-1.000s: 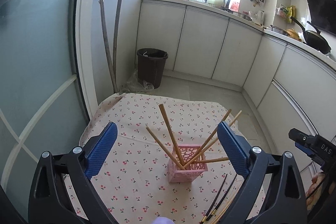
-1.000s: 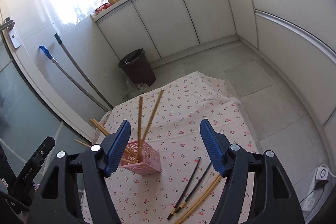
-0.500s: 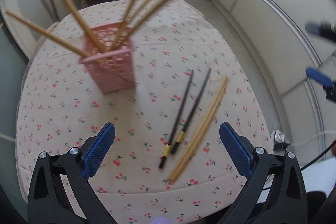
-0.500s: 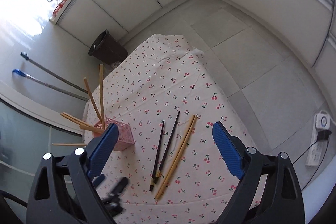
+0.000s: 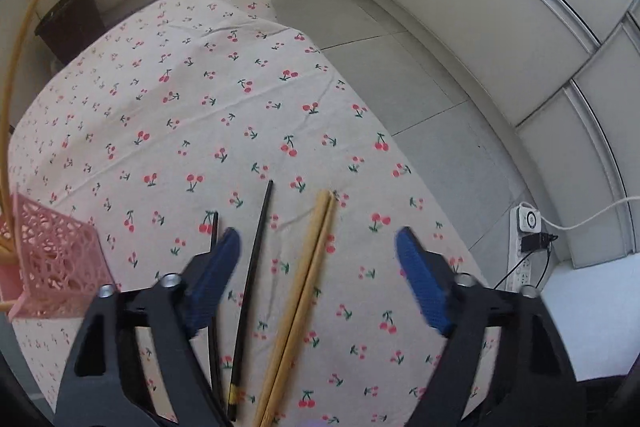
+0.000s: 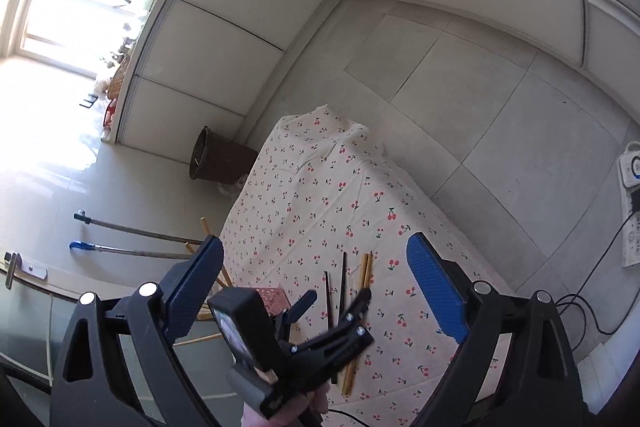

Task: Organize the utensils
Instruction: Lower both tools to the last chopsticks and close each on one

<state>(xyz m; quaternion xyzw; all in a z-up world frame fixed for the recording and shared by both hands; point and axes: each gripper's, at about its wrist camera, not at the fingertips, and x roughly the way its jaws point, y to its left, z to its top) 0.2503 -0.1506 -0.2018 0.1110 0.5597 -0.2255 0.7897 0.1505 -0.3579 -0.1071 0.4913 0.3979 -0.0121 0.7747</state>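
Four loose chopsticks lie on the cherry tablecloth [image 5: 224, 95]: black pair [image 5: 256, 251] and wooden pair [image 5: 310, 267]. Left gripper [image 5: 318, 259] has dropped over them from its earlier holder view, jaws closing, nothing pinched yet. Pink holder [image 5: 52, 267] at 9 o'clock. Right gripper [image 6: 316, 275] spread, empty. Pickup likely next.

You are viewing two black chopsticks [image 5: 251, 279] lying beside two wooden chopsticks [image 5: 306, 299] on the cloth; the pink lattice holder [image 5: 56, 263] is standing left, holding more.
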